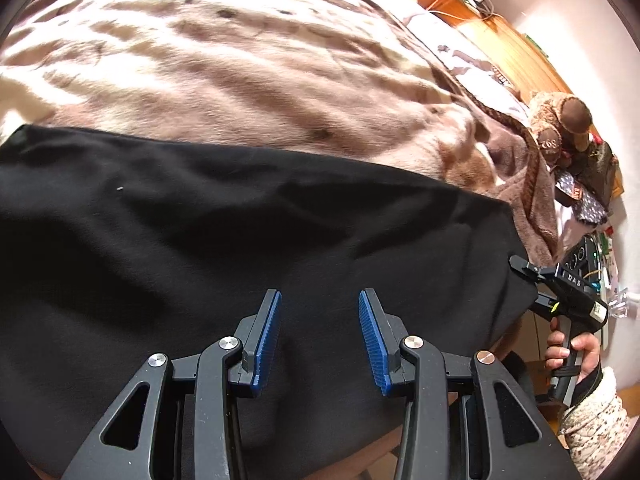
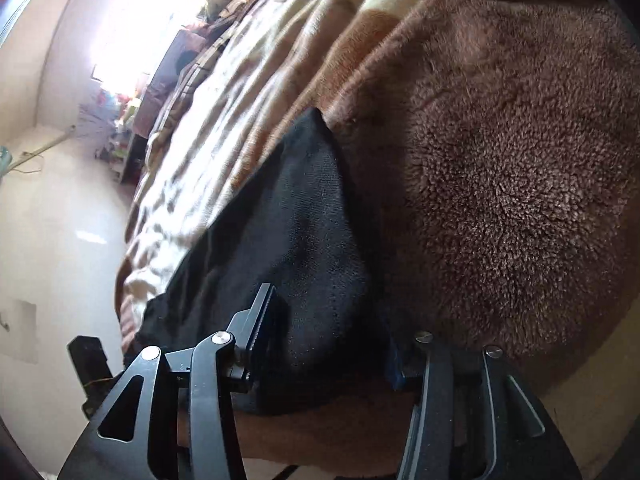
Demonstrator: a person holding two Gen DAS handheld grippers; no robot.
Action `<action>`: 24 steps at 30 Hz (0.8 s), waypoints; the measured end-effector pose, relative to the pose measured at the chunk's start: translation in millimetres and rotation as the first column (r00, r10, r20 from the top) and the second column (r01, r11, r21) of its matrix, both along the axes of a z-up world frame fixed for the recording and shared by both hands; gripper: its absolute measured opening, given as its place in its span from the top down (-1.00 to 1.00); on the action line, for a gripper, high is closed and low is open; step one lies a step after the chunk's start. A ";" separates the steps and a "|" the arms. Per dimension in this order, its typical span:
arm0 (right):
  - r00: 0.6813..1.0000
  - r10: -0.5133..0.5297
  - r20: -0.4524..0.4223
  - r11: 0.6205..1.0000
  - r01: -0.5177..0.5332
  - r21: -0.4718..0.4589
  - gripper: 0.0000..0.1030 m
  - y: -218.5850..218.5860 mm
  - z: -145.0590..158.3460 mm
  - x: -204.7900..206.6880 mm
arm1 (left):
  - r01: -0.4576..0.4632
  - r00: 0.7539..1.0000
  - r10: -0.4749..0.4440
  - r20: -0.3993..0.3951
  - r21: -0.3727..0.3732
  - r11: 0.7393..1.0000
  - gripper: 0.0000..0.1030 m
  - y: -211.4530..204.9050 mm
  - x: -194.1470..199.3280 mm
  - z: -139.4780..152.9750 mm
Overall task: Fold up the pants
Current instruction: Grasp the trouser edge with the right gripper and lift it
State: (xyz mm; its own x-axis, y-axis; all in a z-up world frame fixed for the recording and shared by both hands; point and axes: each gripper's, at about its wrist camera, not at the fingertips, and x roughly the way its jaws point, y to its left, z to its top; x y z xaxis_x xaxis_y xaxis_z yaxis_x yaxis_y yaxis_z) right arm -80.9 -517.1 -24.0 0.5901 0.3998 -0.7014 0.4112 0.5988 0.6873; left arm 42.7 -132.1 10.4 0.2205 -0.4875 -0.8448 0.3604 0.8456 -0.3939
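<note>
Black pants (image 1: 240, 220) lie spread flat on a brown and cream fleece blanket (image 1: 240, 60) on a bed. My left gripper (image 1: 320, 300) hovers over the near part of the cloth. Its blue pads stand apart with nothing gripped between them. My right gripper (image 1: 528, 284) is at the right end of the pants, held by a person's hand (image 1: 576, 348). In the right wrist view the pants' end (image 2: 304, 220) lies between the spread fingers of the right gripper (image 2: 328, 320). The cloth hides the right finger, and the pads do not press on it.
A brown stuffed toy (image 1: 560, 120) sits at the far right of the bed beside a wooden headboard (image 1: 512, 40). The fleece blanket (image 2: 500, 160) bunches up thickly beyond the pants' end. Pale floor (image 2: 60, 220) lies off the bed's edge, with cluttered shelves (image 2: 120, 128) further back.
</note>
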 end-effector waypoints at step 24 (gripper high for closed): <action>0.982 0.039 0.184 0.995 -0.022 -0.094 0.71 38.8 93.1 2.7 | 0.086 0.996 -0.087 -0.001 -0.005 0.996 -0.01 -31.8 -4.1 -7.9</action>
